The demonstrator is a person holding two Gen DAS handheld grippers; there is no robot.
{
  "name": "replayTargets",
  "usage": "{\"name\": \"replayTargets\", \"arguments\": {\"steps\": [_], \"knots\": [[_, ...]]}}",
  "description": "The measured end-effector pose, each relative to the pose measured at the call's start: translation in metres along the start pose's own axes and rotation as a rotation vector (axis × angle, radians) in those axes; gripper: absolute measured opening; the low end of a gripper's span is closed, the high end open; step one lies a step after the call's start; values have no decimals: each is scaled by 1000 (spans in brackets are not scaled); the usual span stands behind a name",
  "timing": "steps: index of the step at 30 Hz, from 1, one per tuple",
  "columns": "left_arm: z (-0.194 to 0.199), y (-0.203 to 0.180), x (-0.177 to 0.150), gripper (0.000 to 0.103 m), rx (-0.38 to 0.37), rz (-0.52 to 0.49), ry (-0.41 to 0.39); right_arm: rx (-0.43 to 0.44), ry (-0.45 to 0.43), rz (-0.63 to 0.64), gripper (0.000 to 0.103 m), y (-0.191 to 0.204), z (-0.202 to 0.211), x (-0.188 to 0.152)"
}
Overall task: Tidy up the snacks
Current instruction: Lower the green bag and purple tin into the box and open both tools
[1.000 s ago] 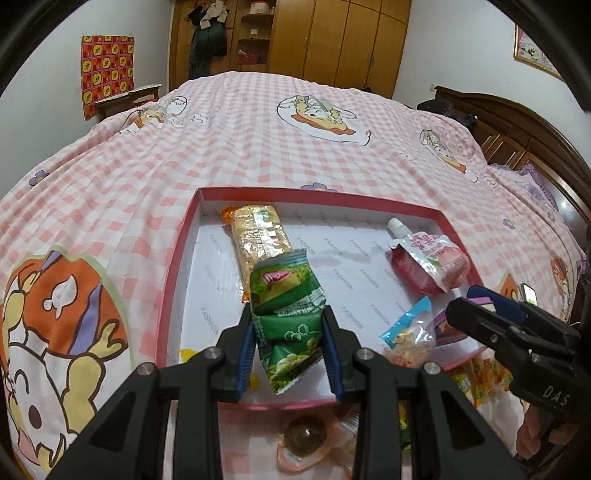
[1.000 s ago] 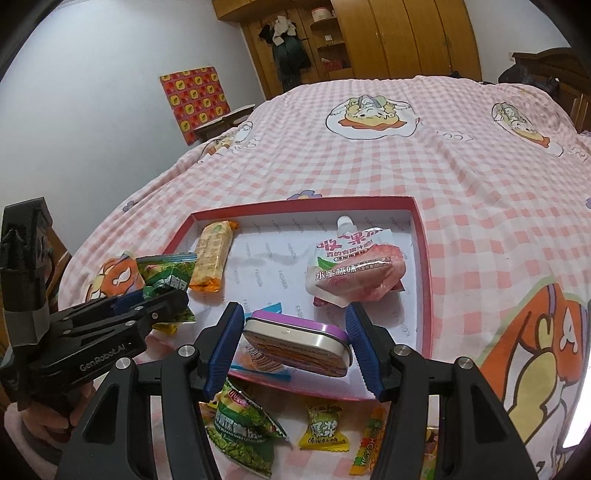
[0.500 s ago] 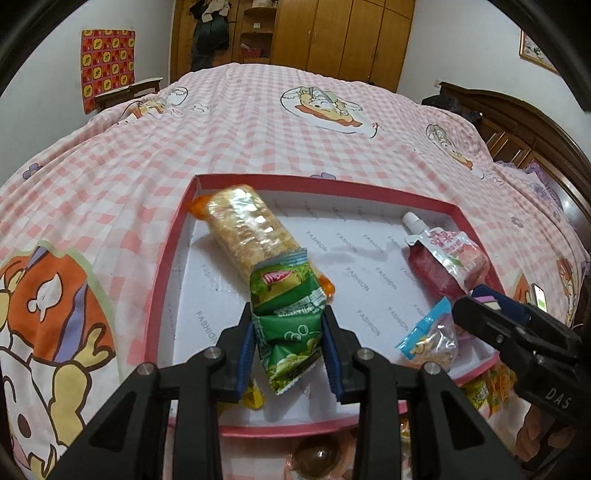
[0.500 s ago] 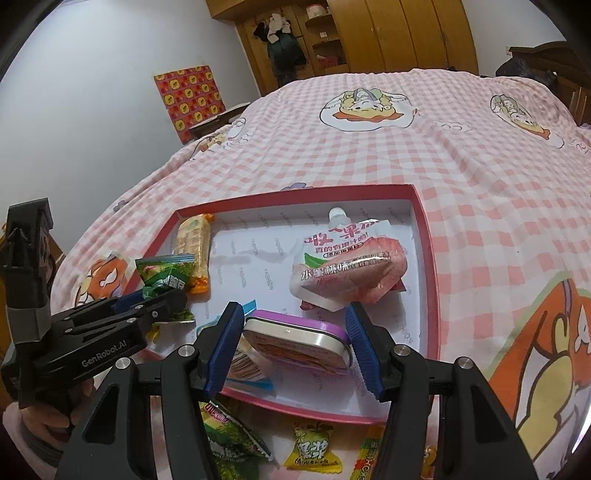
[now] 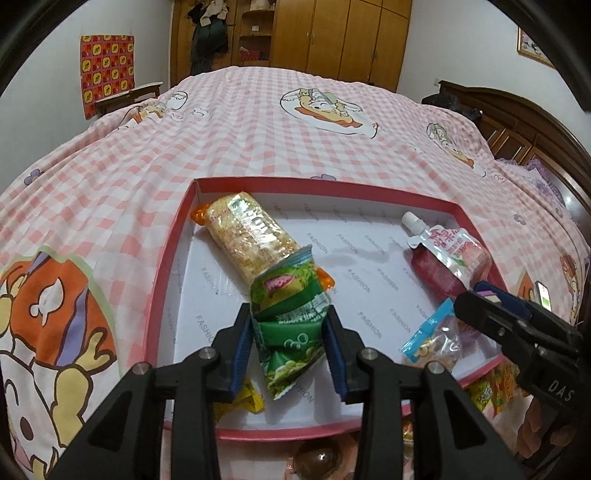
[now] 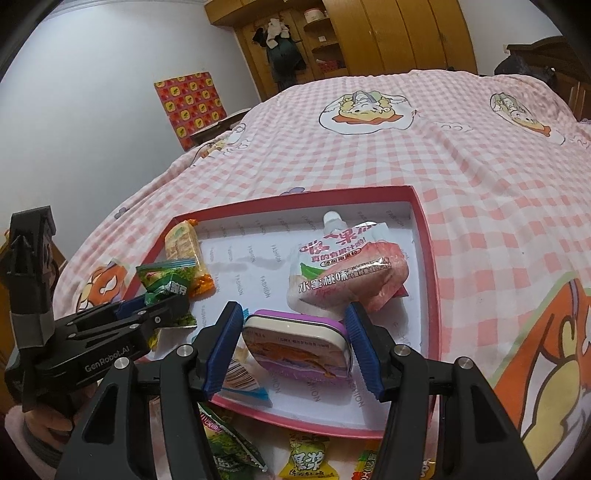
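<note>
A red-rimmed white tray (image 5: 166, 295) lies on the pink checked bed. In it lie a rice cracker pack (image 5: 247, 236), a pink jelly pouch (image 5: 450, 258), a blue-edged clear packet (image 5: 432, 343) and a yellow candy (image 5: 247, 400). My left gripper (image 5: 290, 332) hangs over the tray's near left part. Its jaws are opening, and the crumpled green snack packet (image 5: 291, 325) still sits against both pads. My right gripper (image 6: 294, 314) is shut on a purple-rimmed tin (image 6: 295, 343), held just above the tray's (image 6: 430, 277) front part, close to the jelly pouch (image 6: 343, 273).
Loose snacks lie on the bed in front of the tray: a green packet (image 6: 225, 450), a yellow-green candy (image 6: 308, 461) and a round brown jelly cup (image 5: 317, 458). A dark wooden headboard (image 5: 517, 122) stands at the right and a wardrobe (image 5: 332, 33) behind the bed.
Both grippers came forward over the tray, the left with the green packet, the right with the tin. The left jaws stand slightly wider than before.
</note>
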State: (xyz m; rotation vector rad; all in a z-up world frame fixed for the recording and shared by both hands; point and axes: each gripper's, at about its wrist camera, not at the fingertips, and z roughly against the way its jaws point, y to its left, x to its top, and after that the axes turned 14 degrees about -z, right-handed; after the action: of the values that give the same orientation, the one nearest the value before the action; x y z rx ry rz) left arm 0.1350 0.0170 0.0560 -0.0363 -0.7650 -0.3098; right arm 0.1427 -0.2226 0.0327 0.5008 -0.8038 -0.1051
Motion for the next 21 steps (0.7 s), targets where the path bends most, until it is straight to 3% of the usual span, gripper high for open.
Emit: {"name": "replayTargets", "arguments": {"steps": [5,10,21], "knots": [[10,-4,0,55,15,-11,-19,-14,-19,14,63,3,3,-2],[19,-6,-1,57,15,-13,-31,-7,-58,8,70,3,12,-1],[37,-9,-5,58,7,-9,-40,3,-93,18,74,8,27,-3]]}}
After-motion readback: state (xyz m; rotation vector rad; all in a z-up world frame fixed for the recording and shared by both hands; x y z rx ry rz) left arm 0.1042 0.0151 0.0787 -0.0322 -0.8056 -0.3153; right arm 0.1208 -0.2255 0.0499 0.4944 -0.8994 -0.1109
